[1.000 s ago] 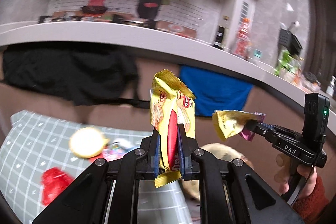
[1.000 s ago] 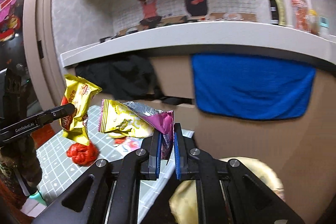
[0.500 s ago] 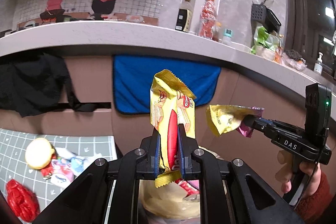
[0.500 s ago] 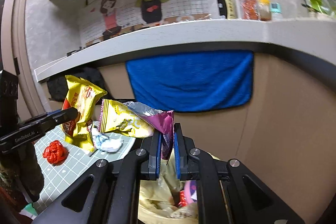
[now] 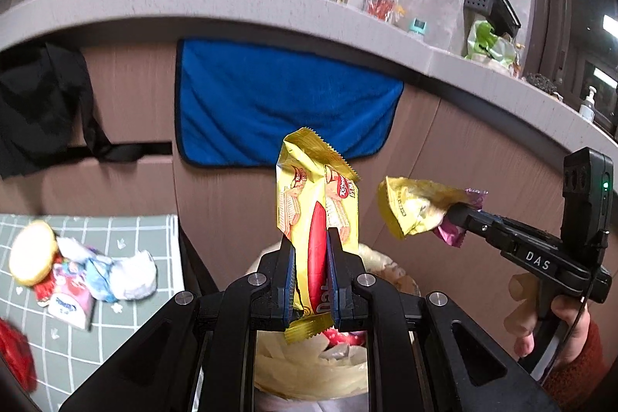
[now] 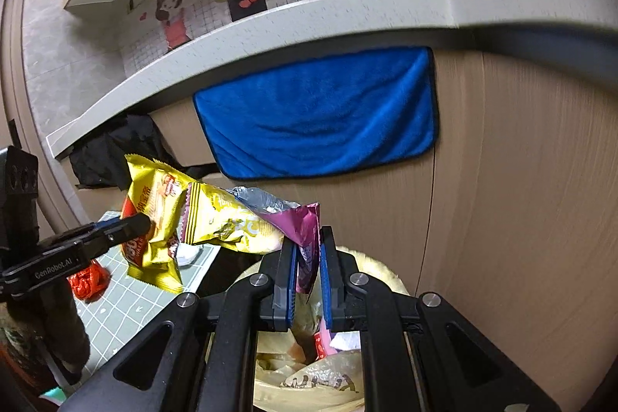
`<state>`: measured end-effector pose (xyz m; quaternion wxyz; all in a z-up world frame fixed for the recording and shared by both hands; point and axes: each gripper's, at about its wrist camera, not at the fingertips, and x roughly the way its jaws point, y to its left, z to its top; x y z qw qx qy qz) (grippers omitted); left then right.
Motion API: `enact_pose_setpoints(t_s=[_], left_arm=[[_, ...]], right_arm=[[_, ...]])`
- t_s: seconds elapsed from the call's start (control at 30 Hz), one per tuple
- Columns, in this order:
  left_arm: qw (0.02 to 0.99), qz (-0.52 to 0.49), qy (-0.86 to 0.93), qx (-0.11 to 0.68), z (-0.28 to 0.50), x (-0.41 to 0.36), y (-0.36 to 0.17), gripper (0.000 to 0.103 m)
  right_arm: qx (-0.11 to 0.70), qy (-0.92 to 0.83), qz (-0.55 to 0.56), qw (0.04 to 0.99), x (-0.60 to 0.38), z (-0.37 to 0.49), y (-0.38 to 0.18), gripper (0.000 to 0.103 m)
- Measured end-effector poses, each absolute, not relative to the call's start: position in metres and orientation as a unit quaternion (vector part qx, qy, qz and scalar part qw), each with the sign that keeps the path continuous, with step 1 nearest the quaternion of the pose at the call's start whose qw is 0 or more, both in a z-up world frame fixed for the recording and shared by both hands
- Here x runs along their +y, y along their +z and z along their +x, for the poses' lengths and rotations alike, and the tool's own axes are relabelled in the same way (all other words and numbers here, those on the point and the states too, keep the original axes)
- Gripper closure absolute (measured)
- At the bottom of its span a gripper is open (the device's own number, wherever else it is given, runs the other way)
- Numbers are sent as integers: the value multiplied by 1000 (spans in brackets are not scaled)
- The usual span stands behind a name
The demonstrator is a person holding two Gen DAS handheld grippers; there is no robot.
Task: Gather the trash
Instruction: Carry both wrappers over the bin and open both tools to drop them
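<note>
Both grippers hang directly above the yellow-lined trash bin (image 5: 309, 369): left gripper (image 5: 311, 280) clamps an upright yellow wafer wrapper (image 5: 314, 203), right gripper (image 6: 307, 273) pinches a yellow-and-purple foil snack bag (image 6: 247, 219)

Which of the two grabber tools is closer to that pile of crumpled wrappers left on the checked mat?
Left. The left gripper sits just beside the wrapper pile; the right gripper is farther, beyond the left one.

The wafer wrapper (image 5: 316, 215) is yellow with a red stripe. The second wrapper (image 6: 247, 222) is yellow, purple, silver inside. The towel (image 5: 282, 111) is blue, black-edged. The tablecloth (image 5: 127, 327) seems grey-green with white grid.
</note>
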<state>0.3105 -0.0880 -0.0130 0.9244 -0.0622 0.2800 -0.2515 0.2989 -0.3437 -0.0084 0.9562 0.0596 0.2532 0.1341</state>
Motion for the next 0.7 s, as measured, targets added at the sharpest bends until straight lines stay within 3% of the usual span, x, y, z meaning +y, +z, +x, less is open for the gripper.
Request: enact_pose_setpoints(t_s=[0.7], left_arm=[[899,-63,-251,353,342,-106,-103,88]], right_arm=[[326,102,101,934,-353,317,-80,93]])
